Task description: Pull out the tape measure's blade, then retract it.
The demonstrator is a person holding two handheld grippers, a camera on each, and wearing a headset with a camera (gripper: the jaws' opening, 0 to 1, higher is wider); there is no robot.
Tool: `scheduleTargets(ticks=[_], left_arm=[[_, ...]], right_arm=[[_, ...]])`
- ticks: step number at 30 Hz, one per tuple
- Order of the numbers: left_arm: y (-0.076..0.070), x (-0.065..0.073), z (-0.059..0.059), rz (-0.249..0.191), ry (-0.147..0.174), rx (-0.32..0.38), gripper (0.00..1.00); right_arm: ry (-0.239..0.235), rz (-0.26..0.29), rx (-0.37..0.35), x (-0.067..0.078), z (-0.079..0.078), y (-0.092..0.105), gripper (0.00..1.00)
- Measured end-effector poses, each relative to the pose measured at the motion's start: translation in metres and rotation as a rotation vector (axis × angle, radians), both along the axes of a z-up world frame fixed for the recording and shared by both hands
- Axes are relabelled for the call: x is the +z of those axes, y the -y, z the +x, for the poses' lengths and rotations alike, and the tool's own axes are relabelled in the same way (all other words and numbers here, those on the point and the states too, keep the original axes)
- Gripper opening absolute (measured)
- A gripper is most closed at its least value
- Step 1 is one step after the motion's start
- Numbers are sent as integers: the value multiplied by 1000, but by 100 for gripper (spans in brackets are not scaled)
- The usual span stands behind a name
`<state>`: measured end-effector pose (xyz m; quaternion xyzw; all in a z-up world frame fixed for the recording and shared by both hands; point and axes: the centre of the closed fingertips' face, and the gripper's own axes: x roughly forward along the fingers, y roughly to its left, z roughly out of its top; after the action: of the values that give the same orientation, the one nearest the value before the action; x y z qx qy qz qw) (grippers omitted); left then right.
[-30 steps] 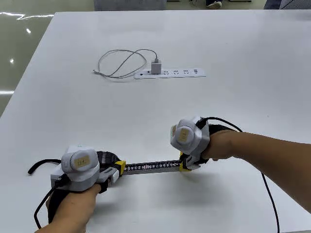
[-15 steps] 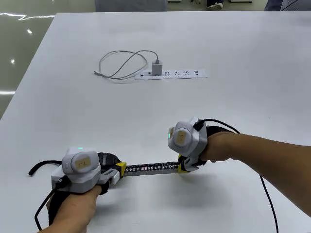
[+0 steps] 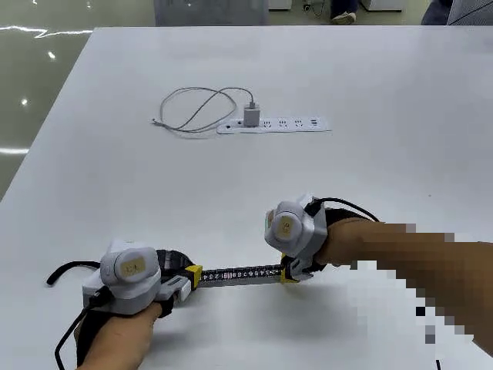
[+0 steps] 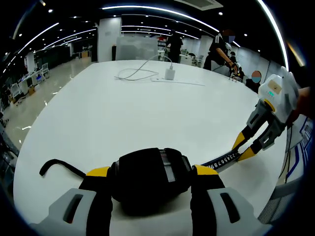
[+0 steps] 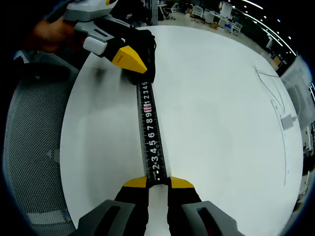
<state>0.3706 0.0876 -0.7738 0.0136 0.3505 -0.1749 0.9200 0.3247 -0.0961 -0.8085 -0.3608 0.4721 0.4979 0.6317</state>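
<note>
The tape measure's black case (image 3: 171,260) rests on the white table (image 3: 347,85), and my left gripper (image 3: 185,279) is shut on it from both sides. In the left gripper view the case (image 4: 150,179) sits between the yellow fingertips (image 4: 98,172). A short length of dark blade (image 3: 239,273) with white numbers runs right to my right gripper (image 3: 286,271), which is shut on its end. The right gripper view shows the blade (image 5: 150,132) stretching from my right gripper (image 5: 157,183) to the case (image 5: 146,51) and the left gripper (image 5: 129,58).
A white power strip (image 3: 281,123) with a plugged-in charger (image 3: 251,116) and a looped white cable (image 3: 196,108) lies farther back. A black strap (image 3: 65,269) trails left of the case. A mesh chair (image 5: 29,147) stands beyond the table's near edge.
The right gripper has moved a little left toward the case, and the exposed blade is slightly shorter. The left gripper and case have stayed put.
</note>
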Motion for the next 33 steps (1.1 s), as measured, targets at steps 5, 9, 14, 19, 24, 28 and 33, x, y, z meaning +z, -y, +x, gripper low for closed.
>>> scheduleTargets(ticks=[5, 9, 14, 19, 24, 28, 33], left_arm=[[0, 0, 0, -3, -3, 0, 60], [0, 0, 1, -2, -1, 0, 60], [0, 0, 1, -3, 1, 0, 60], [0, 0, 0, -3, 2, 0, 60], [0, 0, 0, -4, 2, 1, 60], [0, 0, 0, -4, 2, 1, 60], [0, 0, 0, -5, -1, 0, 60]], right_arm=[[0, 4, -4, 0, 1, -3, 10], [1, 9, -3, 1, 1, -6, 10], [5, 13, 2, 1, 1, -10, 10], [5, 22, 7, 1, 3, -12, 10], [6, 28, 4, 1, 3, -15, 10], [8, 27, 11, 0, 3, -17, 10], [6, 30, 11, 0, 4, -20, 10]])
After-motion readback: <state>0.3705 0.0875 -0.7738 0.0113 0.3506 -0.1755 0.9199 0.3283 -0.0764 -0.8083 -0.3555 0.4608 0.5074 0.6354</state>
